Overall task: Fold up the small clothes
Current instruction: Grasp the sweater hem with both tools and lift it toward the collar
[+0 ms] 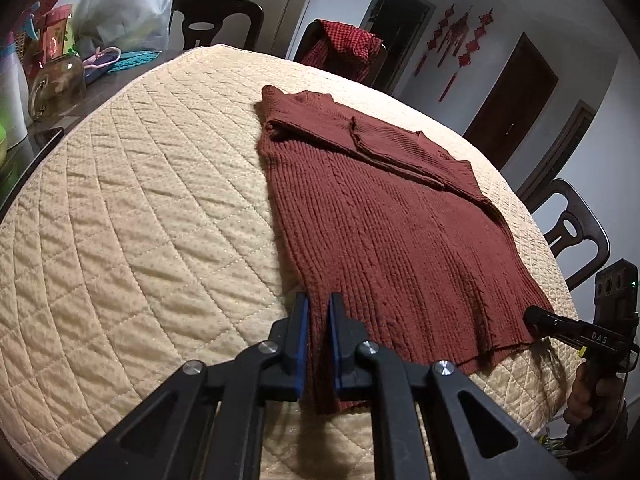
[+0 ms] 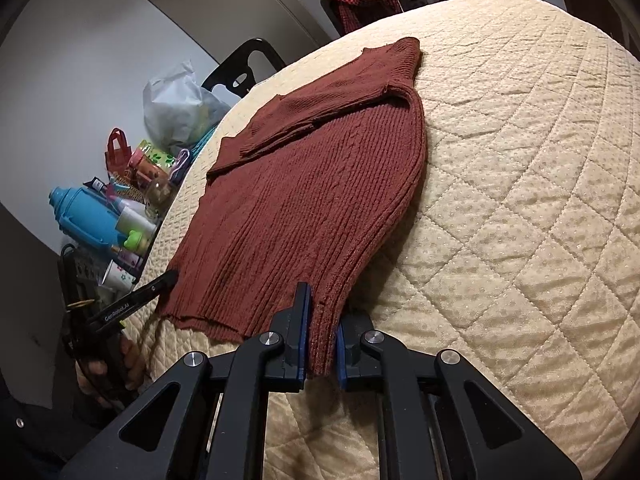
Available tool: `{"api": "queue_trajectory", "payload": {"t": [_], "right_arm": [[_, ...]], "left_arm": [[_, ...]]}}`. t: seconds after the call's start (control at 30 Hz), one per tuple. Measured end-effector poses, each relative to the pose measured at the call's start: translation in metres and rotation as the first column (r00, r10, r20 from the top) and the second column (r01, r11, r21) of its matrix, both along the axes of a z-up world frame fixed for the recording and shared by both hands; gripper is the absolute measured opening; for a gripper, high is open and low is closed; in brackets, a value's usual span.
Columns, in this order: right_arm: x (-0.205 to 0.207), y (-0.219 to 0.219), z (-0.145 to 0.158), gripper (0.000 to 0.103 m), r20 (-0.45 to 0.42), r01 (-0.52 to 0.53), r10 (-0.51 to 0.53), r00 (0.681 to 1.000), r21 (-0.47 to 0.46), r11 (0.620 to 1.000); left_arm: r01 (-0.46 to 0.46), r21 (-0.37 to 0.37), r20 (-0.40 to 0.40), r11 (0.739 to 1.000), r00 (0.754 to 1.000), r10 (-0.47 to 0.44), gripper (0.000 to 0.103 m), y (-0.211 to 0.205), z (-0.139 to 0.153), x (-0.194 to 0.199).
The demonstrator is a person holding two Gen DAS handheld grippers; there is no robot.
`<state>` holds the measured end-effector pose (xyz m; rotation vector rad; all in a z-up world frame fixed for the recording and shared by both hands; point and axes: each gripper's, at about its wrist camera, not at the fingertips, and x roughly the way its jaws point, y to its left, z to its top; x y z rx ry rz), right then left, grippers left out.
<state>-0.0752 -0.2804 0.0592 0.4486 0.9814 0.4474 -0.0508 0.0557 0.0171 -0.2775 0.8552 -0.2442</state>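
A dark red ribbed knit sweater lies flat on a cream quilted cover, its sleeves folded across the chest at the far end. My left gripper is shut on the hem's left corner. My right gripper is shut on the hem's right corner. The sweater and the cover also show in the right wrist view. Each gripper shows in the other's view: the right one at the hem's far corner, the left one at the opposite corner.
Clutter crowds the table's left side: a white plastic bag, a glass jar, a blue bottle, small bottles. Dark chairs ring the table; one holds a red checked cloth.
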Motion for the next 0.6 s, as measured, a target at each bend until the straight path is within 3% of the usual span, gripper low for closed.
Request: {"api": "queue_trajectory", "payload": {"t": [0.17,0.37,0.6], "right_arm": [[-0.005,0.001,0.007,0.005,0.031,-0.019,0.018,0.999,0.021,1.0],[-0.017,-0.007,0.038,0.005,0.137,-0.073,0.062,0.989,0.079,0.994],[-0.032,-0.023,0.076,0.005,0.248,-0.102,0.068,0.966,0.128,0.987]], "left_arm": [[0.069,-0.114,0.007,0.991,0.998,-0.068,0.009,0.004,0.006,-0.003],[0.112,-0.234,0.147,0.966,0.986,-0.079,0.008,0.022,0.04,-0.015],[0.13,-0.324,0.236,0.937,0.97,-0.053,0.008,0.038,0.074,-0.026]]}}
